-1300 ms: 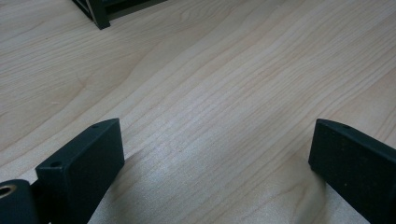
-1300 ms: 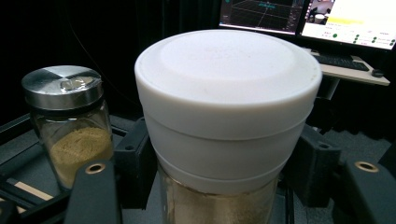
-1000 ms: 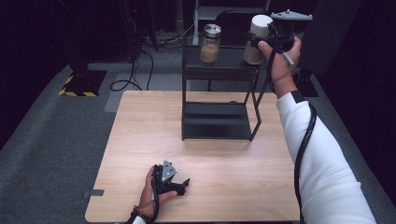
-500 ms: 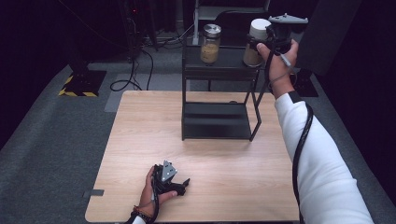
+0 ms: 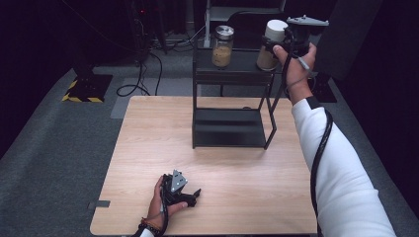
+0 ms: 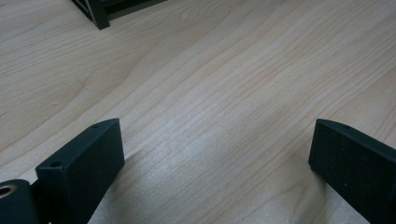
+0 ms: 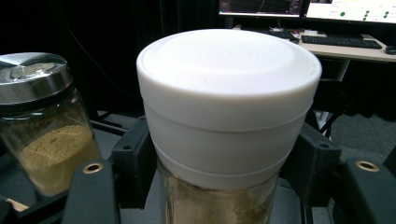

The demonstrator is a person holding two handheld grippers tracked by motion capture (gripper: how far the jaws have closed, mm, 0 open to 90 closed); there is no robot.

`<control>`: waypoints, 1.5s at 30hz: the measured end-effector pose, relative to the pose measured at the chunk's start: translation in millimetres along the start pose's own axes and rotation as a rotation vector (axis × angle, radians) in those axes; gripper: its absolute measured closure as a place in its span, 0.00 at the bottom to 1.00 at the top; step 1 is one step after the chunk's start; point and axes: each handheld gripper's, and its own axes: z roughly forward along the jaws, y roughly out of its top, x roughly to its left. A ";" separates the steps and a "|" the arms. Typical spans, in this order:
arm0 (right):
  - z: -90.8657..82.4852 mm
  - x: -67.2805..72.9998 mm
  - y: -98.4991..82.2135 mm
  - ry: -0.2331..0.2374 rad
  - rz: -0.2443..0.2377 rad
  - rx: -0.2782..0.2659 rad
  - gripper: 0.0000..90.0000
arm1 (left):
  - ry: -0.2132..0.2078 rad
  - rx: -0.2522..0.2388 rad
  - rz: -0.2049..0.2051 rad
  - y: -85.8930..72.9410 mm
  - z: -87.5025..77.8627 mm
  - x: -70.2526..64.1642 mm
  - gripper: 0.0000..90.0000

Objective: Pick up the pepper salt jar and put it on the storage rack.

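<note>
A glass jar with a white lid (image 5: 271, 47) holds brown powder and is at the right end of the black rack's (image 5: 230, 74) top shelf. My right gripper (image 5: 277, 45) is shut on it just under the lid, one jaw on each side of the neck. In the right gripper view the white-lidded jar (image 7: 229, 93) sits between the jaws of my right gripper (image 7: 224, 168). Whether its base touches the shelf I cannot tell. My left gripper (image 5: 190, 197) lies on the wooden table (image 5: 247, 192) near the front edge, open, and in its own view my left gripper (image 6: 215, 158) has bare wood between its jaws.
A second jar with a metal lid (image 5: 223, 47) and the same brown powder stands at the left of the top shelf; this metal-lidded jar (image 7: 42, 135) is close beside the held one. The rack has a lower shelf (image 5: 227, 129). Cables lie on the grey floor behind the table.
My right gripper has sunk a little with the white-lidded jar in it. The left hand and its gripper have stayed in place.
</note>
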 end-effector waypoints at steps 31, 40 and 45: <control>-58.0 -7.0 -35.7 0.052 -0.127 -0.151 0.04 | 0.003 0.001 -0.002 0.4 0.2 -0.4 0.04; -86.7 -10.0 -50.9 0.057 -0.142 -0.172 0.03 | 0.003 0.001 -0.002 0.4 0.3 -0.5 0.04; -102.0 -14.2 -61.4 0.068 -0.136 -0.181 0.03 | 0.004 0.001 -0.001 0.4 0.2 -0.6 0.04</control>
